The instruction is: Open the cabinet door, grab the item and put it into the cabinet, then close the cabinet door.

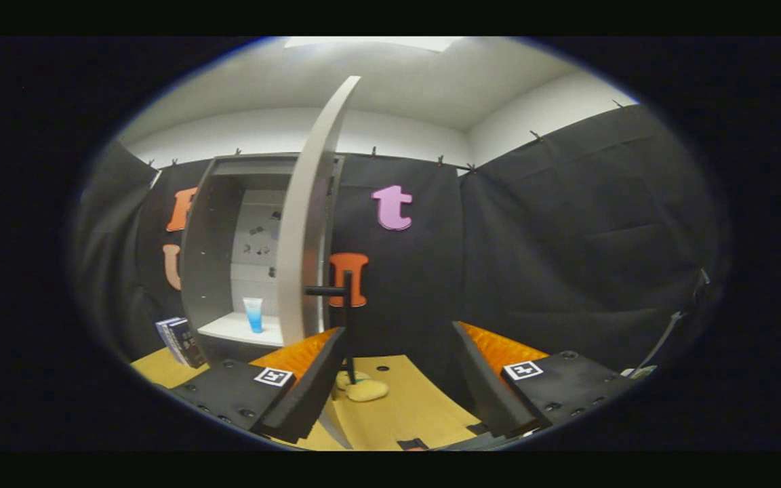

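A grey cabinet (pixel 211 224) stands on the wooden table, ahead and to the left of the fingers. Its door (pixel 309 224) is swung open edge-on toward me, with a black handle (pixel 336 293) sticking out just above the left finger's tip. Inside, a small blue tube (pixel 253 315) stands upright on the white bottom shelf (pixel 228 330). My gripper (pixel 397 346) is open, with nothing between the fingers; the door's edge sits just beside the left finger (pixel 309 383). A yellow object (pixel 363 389) lies on the table between the fingers, near the door's foot.
A dark book-like box (pixel 180 341) leans at the cabinet's left foot. The wooden table (pixel 411 407) stretches under the fingers. Black cloth walls close the booth behind and to the right. A thin strap or cable (pixel 668 332) hangs at the far right.
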The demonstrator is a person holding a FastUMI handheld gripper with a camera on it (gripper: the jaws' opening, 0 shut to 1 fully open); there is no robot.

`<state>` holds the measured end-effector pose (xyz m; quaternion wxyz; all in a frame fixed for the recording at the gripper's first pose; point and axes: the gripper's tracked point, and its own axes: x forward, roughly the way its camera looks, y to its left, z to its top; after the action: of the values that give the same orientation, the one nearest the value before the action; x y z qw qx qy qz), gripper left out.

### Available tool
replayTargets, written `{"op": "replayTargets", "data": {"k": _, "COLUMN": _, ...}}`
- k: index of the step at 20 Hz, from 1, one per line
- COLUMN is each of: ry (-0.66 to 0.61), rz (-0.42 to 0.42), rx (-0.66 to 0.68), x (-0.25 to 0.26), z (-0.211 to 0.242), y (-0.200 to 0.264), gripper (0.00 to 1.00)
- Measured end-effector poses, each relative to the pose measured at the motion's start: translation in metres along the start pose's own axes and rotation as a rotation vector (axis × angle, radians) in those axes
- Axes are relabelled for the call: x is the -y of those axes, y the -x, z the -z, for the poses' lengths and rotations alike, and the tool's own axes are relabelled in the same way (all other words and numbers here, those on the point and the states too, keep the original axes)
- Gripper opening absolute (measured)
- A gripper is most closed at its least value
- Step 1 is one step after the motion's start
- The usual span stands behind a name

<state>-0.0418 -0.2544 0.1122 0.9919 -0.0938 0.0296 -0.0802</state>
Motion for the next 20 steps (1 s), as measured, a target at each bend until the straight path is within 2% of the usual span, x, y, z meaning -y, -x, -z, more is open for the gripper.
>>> {"op": "replayTargets", "data": {"k": 4, "ry": -0.014, "rz": 0.040, "rx": -0.006, "x": -0.016, "z": 0.001, "y": -0.005, "gripper": 0.88}}
{"op": "replayTargets", "data": {"k": 9, "ry": -0.011, "rz": 0.045, "rx": -0.012, "x": -0.056, "z": -0.001, "y": 0.007, "gripper": 0.88}}
{"op": "replayTargets", "data": {"k": 14, "ry": -0.024, "rz": -0.034, "rx": -0.033, "x": -0.129, "z": -0.001, "y": 0.013, "gripper": 0.89}}
{"op": "replayTargets", "data": {"k": 20, "ry": -0.029, "rz": -0.202, "rx": -0.082, "x": -0.231, "z": 0.015, "y": -0.006, "gripper": 0.90}}
